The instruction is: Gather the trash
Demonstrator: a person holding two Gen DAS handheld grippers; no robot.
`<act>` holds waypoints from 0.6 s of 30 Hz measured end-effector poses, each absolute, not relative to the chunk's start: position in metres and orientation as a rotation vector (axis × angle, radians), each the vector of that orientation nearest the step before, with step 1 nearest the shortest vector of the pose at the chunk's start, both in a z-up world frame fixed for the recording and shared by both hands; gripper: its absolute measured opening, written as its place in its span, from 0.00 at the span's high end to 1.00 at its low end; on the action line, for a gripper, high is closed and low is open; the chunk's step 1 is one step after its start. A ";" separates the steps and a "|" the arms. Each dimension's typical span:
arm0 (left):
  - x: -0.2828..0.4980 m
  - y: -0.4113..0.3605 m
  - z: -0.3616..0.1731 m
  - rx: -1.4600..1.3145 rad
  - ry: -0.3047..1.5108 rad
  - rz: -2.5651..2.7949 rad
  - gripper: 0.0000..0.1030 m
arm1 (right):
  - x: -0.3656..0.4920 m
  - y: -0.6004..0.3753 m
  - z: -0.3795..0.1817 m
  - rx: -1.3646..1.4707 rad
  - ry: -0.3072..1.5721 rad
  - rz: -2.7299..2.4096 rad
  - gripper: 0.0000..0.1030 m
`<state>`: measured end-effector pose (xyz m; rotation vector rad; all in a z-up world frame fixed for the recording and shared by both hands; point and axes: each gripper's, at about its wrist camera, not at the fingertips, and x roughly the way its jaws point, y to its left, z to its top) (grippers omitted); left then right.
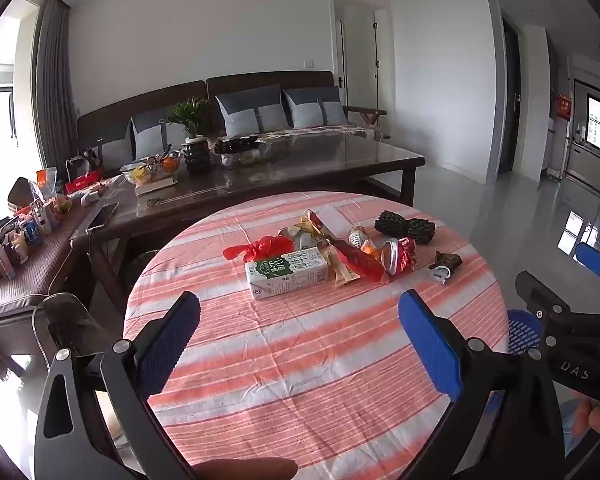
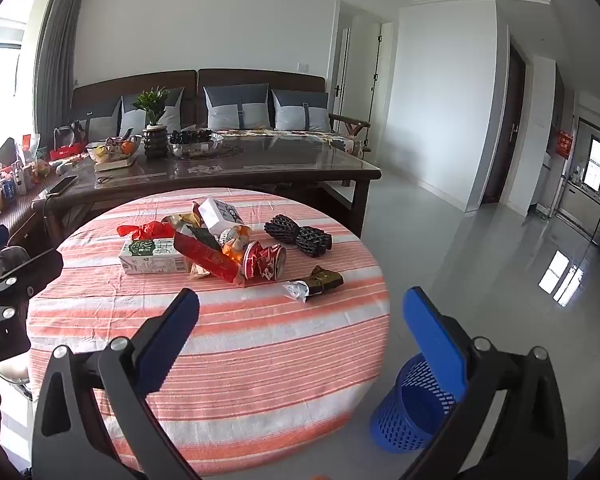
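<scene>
On the far left a side bench (image 1: 24, 264) holds a crowd of small bottles and packets. Beside it, a dark coffee table (image 1: 320, 164) carries a phone (image 1: 102, 216), a fruit bowl (image 1: 152, 170) and a potted plant (image 1: 194, 136), with a sofa (image 1: 236, 92) behind.

The round table (image 1: 300, 360), under a pink-striped cloth, fills the near ground. The left gripper (image 1: 300, 344) hovers over its near half, jaws spread wide with nothing between them.

The trash lies in a heap near the table's middle, ahead of both grippers. Leftmost is a red bag (image 1: 260, 248), touching a milk carton (image 1: 286, 276) that lies on its side. Just right of the carton, a red wrapper (image 1: 358, 260) leans across a crushed can (image 1: 400, 254). Behind these sit a white box (image 2: 220, 214) and some small crumpled wrappers, too jumbled to tell apart. Further right and slightly back, a black mesh roll (image 1: 404, 228) lies apart from the heap. Nearest the right edge rests a dark wrapper (image 1: 446, 266) with a white torn end, also apart.

The right gripper (image 2: 300, 340) hangs over the table's right edge, jaws equally wide and empty; its left finger is above the cloth, its right finger above the floor.

Below that right finger, a blue basket (image 2: 416, 412) stands on the grey floor (image 2: 480, 240) just beside the table, its open top tilted toward the camera. Its inside is mostly hidden by the finger.
</scene>
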<state>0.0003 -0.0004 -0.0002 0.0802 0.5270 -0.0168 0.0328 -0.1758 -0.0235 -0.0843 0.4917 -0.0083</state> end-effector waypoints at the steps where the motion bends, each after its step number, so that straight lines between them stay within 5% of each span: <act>1: 0.000 0.000 0.000 0.079 0.528 -0.017 0.04 | 0.033 -0.176 -0.024 -0.087 0.495 -0.009 0.04; 18: 0.001 0.000 0.000 0.073 0.538 -0.018 0.04 | 0.033 -0.175 -0.024 -0.085 0.494 -0.010 0.04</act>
